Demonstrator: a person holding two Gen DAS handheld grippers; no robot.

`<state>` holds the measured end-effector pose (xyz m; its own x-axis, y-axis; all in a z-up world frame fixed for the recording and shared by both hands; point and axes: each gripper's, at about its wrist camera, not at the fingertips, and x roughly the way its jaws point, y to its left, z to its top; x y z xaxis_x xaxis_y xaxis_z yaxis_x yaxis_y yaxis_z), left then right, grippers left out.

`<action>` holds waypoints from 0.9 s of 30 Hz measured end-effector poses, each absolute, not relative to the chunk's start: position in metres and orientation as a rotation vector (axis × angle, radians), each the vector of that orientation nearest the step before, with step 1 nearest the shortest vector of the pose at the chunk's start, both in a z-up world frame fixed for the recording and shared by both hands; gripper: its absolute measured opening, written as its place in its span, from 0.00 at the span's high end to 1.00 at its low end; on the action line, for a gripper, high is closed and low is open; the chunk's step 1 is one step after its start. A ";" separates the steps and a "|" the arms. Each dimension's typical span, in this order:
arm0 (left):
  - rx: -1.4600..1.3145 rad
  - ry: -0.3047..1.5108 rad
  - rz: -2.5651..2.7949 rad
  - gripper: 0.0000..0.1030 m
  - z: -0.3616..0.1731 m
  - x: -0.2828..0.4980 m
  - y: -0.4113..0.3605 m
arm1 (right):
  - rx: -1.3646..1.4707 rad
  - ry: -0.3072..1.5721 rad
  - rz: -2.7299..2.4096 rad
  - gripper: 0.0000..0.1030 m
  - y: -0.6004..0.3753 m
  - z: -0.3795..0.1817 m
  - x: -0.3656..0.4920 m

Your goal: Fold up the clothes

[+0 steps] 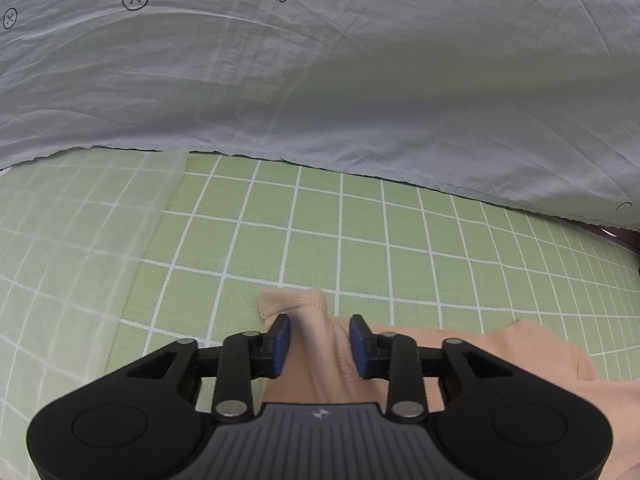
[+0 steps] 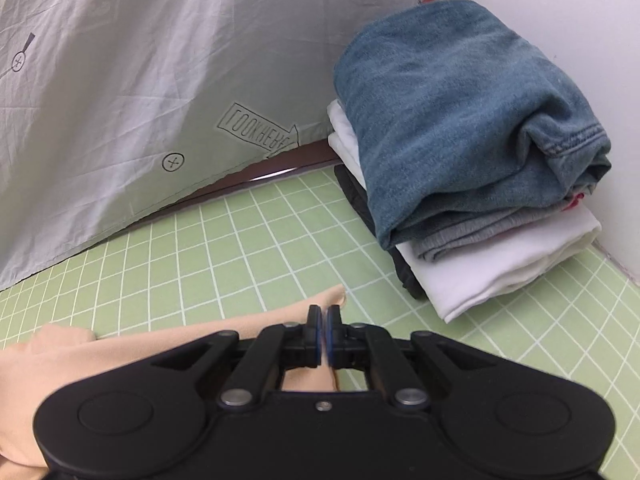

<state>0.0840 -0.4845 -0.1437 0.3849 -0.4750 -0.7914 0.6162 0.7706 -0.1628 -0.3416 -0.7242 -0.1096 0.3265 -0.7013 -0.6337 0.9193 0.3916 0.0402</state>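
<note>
A peach garment (image 1: 304, 308) lies on the green checked sheet (image 1: 360, 232). In the left wrist view a stitched, bunched corner of it sits between the blue pads of my left gripper (image 1: 321, 344). The jaws stand apart and the pads (image 1: 280, 342) do not squeeze the cloth. In the right wrist view the same peach garment (image 2: 120, 344) stretches off to the left. My right gripper (image 2: 324, 340) is shut on its edge, and a small corner pokes out beyond the fingertips. The gripper bodies hide the rest of the garment.
A stack of folded clothes stands at the right against the white wall (image 2: 580, 20): jeans (image 2: 460, 112) on top, then grey (image 2: 460, 240), white (image 2: 492, 268) and black pieces. A printed pale sheet (image 1: 320, 80) hangs behind. A thin white cloth (image 1: 80, 220) overlaps the green sheet at left.
</note>
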 end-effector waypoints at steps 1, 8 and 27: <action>0.159 0.940 -0.700 0.43 -0.140 0.083 -0.482 | 0.420 0.575 -1.099 0.98 -0.721 -0.105 -0.339; 0.069 0.869 -0.670 0.28 -0.096 0.055 -0.429 | 0.379 0.497 -1.050 0.97 -0.684 -0.077 -0.337; 0.246 1.072 -0.649 0.26 -0.142 -0.128 -0.273 | 0.509 0.673 -0.741 0.80 -0.515 -0.119 -0.345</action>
<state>-0.1278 -0.2726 -0.1425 0.3156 -0.3713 -0.8732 0.6011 0.7903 -0.1188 -0.3448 -0.5154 -0.1189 0.5495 -0.4413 -0.7095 0.7490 0.6365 0.1842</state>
